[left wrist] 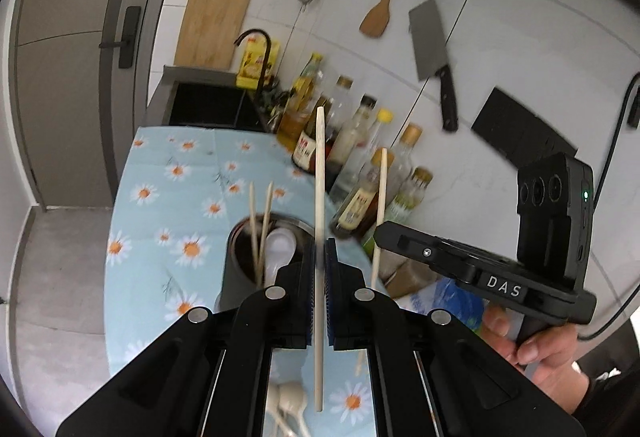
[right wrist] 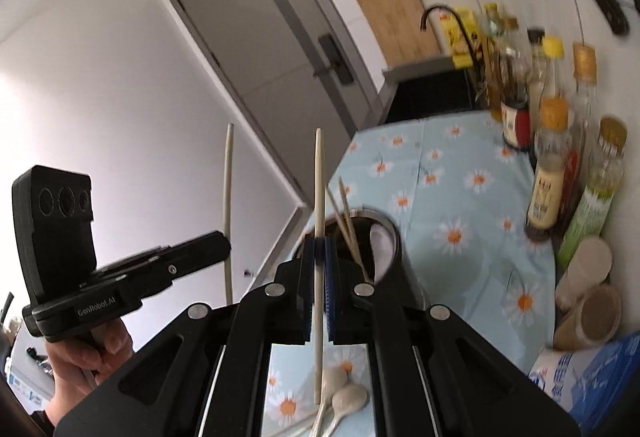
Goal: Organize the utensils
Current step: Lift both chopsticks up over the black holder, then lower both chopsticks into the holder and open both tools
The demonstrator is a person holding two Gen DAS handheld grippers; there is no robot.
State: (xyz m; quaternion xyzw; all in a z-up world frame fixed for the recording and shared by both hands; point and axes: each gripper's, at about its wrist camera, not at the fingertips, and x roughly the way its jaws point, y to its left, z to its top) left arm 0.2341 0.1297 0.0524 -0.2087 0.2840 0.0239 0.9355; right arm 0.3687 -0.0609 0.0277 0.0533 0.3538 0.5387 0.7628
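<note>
The left gripper (left wrist: 320, 257) is clenched on a pale chopstick (left wrist: 319, 237), which stands nearly upright between its blue pads, the tip rising well above the fingers and the lower end hanging below them over the counter. The right gripper (right wrist: 320, 257) is clenched in the same way on a second chopstick (right wrist: 318, 249), also held close to vertical. Each gripper shows in the other's view: the right one appears at the right side of the left wrist view with its chopstick (left wrist: 379, 213) standing up in front of the bottles, and the left one (right wrist: 224, 249) appears at the left of the right wrist view, off the counter's left edge, with its stick (right wrist: 228, 213) upright. Under both sits a dark cylindrical utensil holder (left wrist: 240, 277) with a metal rim, standing on the daisy-print cloth (left wrist: 180, 173) toward the near part of the counter; it holds two thin wooden chopsticks (left wrist: 258, 233) leaning together and a white spoon (left wrist: 280, 249). Two more pale spoons (right wrist: 340, 393) lie on the cloth at the near edge, bowls touching. A row of sauce and oil bottles (right wrist: 550, 173) lines the right edge of the counter by the wall, with paper cups (right wrist: 592, 309) lying on their sides near the right front corner. Beyond the far edge is a dark sink (left wrist: 208, 105) with a black tap.
</note>
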